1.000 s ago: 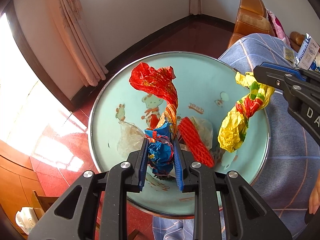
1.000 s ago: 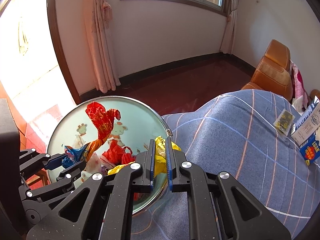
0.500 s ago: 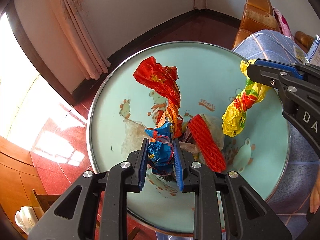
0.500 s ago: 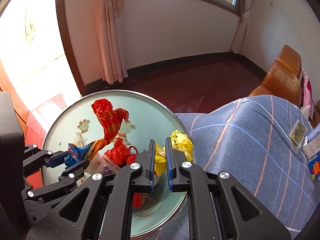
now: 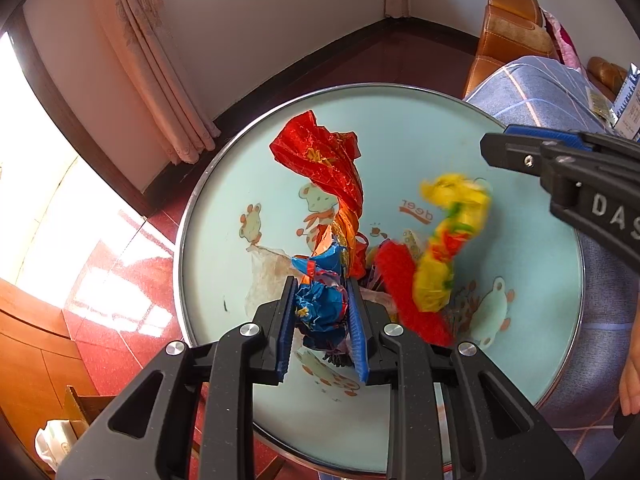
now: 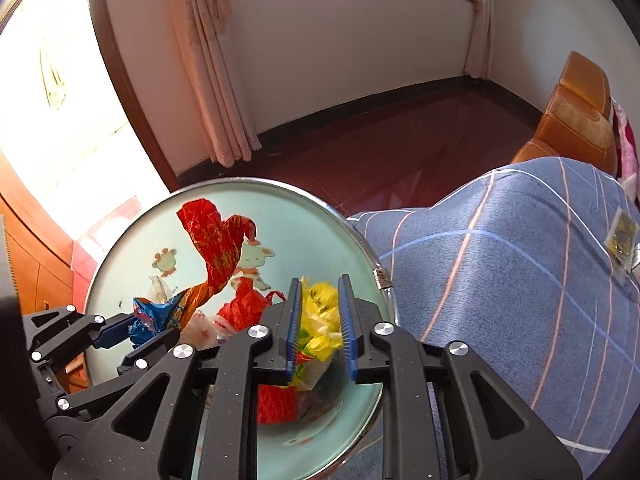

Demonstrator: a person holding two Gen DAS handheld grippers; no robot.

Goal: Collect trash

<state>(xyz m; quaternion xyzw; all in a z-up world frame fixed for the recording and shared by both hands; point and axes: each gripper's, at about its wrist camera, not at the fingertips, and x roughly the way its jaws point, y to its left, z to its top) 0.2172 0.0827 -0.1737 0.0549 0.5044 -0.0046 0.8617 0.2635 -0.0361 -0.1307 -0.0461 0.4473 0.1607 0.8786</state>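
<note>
My left gripper [image 5: 322, 308] is shut on a crumpled blue wrapper [image 5: 320, 304] whose long red and orange tail [image 5: 324, 168] stands up over the round mint-green table [image 5: 520, 272]. My right gripper [image 6: 320, 320] has opened; the yellow wrapper [image 6: 322, 316] sits loose between its jaws. In the left wrist view that yellow wrapper [image 5: 448, 248] is blurred, dropping onto the trash pile below the right gripper [image 5: 520, 152]. A red mesh sleeve [image 5: 412, 292] and clear plastic film [image 5: 268, 276] lie on the table beside the pile.
A bed with a blue checked cover [image 6: 520, 280] touches the table's right edge, with small packets [image 6: 622, 236] on it. An orange chair [image 6: 576, 112] stands behind. Pink curtains [image 6: 212, 80] hang at the far wall. A wooden cabinet [image 5: 28, 340] is at the left.
My right gripper has opened and let go of the yellow wrapper, which falls toward the pile. Both grippers have moved further over the table. The left still holds the blue wrapper.
</note>
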